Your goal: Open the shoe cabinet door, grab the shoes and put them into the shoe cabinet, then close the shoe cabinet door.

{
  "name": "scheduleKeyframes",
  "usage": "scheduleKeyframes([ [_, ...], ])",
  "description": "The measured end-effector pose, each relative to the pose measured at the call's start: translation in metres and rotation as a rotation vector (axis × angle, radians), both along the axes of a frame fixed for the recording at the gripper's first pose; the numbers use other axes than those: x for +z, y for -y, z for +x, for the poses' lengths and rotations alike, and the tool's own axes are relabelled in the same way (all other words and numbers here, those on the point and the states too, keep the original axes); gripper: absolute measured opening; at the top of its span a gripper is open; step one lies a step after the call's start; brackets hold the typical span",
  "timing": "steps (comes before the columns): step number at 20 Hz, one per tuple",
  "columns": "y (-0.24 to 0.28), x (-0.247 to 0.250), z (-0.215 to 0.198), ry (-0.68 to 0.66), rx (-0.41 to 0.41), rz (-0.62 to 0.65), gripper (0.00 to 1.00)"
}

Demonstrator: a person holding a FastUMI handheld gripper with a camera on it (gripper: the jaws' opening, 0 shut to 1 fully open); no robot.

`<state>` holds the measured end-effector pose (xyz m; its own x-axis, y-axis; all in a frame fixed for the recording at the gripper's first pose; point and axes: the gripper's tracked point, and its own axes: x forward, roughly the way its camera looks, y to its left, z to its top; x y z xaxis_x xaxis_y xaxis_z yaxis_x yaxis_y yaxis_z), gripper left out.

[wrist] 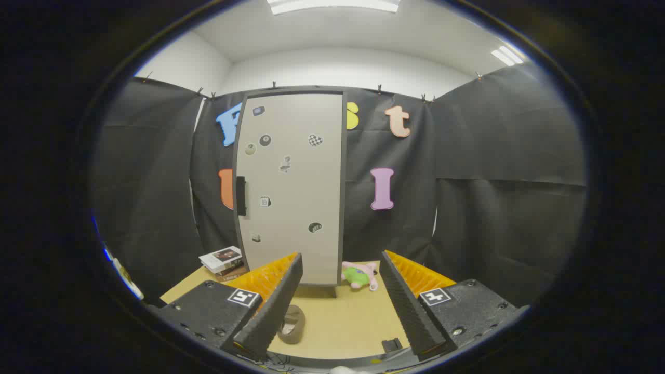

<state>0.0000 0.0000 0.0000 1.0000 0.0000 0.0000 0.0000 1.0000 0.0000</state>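
The shoe cabinet stands upright at the back of the table, beyond my fingers. Its pale door is closed and carries several small stickers. A dark handle sits on the door's left edge at mid height. My gripper is open, well short of the cabinet, with bare tabletop between its fingers. A brownish shoe lies on the table just inside the left finger, partly hidden by it.
A pink and green plush toy lies at the cabinet's right foot. A stack of books rests left of the cabinet. A small dark block sits near the table's front edge by the right finger. Black cloth walls surround the table.
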Motion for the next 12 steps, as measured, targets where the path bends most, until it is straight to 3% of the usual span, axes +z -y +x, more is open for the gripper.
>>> scheduleKeyframes([
  [12, -0.018, -0.013, 0.001, -0.026, 0.009, 0.006, 0.97],
])
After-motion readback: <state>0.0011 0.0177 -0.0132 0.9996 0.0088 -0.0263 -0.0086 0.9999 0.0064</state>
